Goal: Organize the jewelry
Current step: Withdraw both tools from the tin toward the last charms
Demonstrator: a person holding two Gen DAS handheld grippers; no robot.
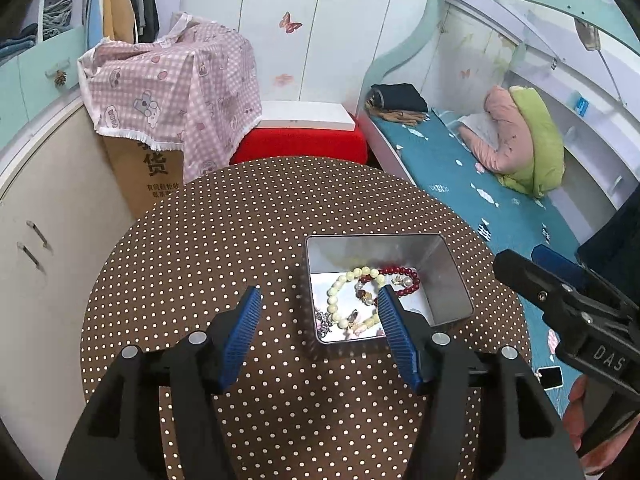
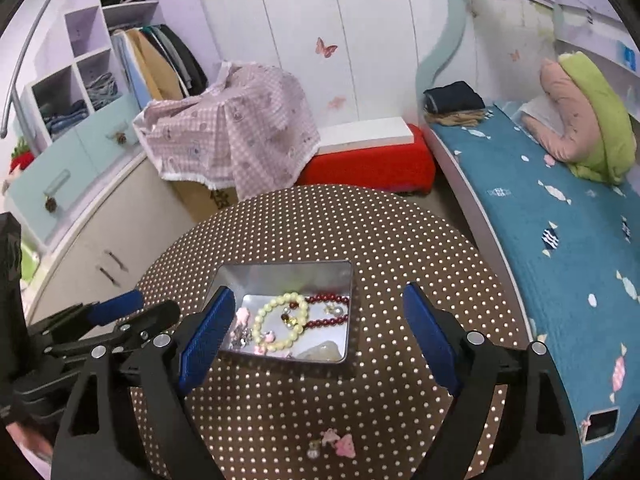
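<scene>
Bed (image 2: 560, 240) with a teal sheet fills the right side of the right wrist view, a pink and green pillow (image 2: 588, 120) at its upper end. Left of it, a wardrobe (image 2: 320, 20) with butterfly stickers stands at the top centre, and a pink checked cloth (image 2: 232, 136) drapes over a box next to a red stool (image 2: 372, 164). The round desk (image 2: 360, 232), covered in brown dotted cloth, takes the lower middle of both views.

On the desk sits an open metal tin (image 1: 448, 272), right of centre in the left wrist view. Inside it lie a pale bead bracelet (image 1: 340, 284), a dark red bead bracelet (image 1: 408, 272) overlapping it, and some small charms toward the tin's near-left corner. A small pink hair clip (image 2: 340, 444) lies on the desk outside the tin, at the bottom centre of the right wrist view.

The left claw (image 1: 320, 300) hangs with its blue pads spread apart, holding nothing, its right pad over the near edge of the tin. The right claw (image 2: 318, 300) is also spread wide and empty, with the tin between its pads.
</scene>
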